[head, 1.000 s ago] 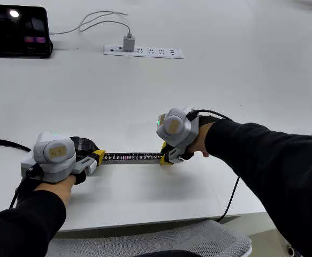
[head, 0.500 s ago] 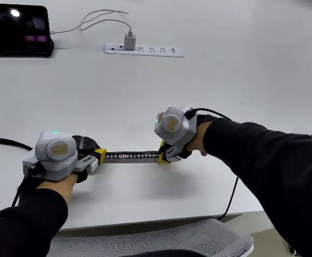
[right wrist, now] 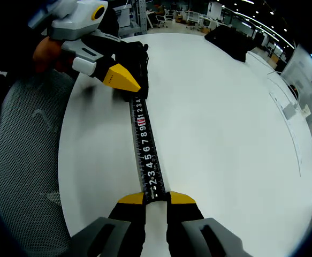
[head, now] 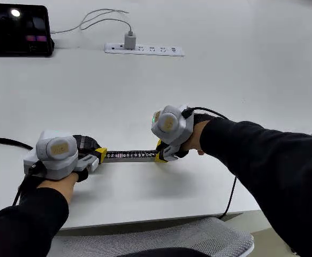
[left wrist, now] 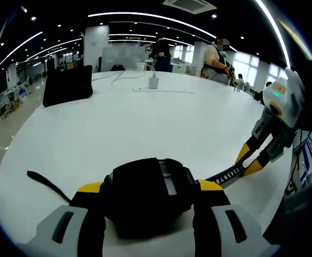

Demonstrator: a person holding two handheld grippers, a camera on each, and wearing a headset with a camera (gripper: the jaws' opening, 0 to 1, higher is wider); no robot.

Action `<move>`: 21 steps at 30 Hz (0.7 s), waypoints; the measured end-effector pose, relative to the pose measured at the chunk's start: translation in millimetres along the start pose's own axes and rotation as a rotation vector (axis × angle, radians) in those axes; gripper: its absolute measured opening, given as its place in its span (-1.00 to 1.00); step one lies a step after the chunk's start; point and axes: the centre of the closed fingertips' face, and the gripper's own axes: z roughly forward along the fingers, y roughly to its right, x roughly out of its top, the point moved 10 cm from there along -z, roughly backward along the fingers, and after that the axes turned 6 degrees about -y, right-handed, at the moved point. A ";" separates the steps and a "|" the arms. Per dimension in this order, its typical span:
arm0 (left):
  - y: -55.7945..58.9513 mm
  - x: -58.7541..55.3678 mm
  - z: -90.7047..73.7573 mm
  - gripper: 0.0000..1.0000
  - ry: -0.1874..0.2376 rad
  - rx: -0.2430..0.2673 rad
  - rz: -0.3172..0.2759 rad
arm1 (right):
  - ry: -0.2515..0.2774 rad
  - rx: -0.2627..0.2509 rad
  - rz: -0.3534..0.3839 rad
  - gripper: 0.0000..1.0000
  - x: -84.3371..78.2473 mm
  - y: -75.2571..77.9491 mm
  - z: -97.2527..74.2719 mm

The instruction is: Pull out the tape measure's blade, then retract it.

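The tape measure's black case [left wrist: 147, 195] sits on the near left part of the desk [head: 209, 80]. Its blade [right wrist: 145, 143] is pulled out flat to the right along the near edge.

The left gripper [head: 94, 157] has its fingers clamped on either side of the case. The right gripper [right wrist: 157, 198] has its yellow fingers [right wrist: 130, 199] pinched shut on the blade's low-number tip.

My guess is the case is chunky and rigid, so squeezing its flat sides is the safe hold. The blade looks thin, slick and springy, and it probably wants to snap back, so I'd keep hold at the very tip. Twist it sideways and it'll likely kink.

A black strap [head: 7, 143] trails off to the left of the case, and a power strip [head: 143, 51] lies at the far side.
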 end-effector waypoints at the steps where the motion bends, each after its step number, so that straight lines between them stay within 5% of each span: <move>1: 0.0 0.0 -0.1 0.23 0.000 0.000 0.000 | 0.001 0.001 0.000 -0.78 0.3 0.3 0.1; 21: -0.8 1.1 0.2 0.23 -0.012 -0.002 -0.003 | 0.008 0.003 -0.039 -0.78 7.9 -2.8 1.7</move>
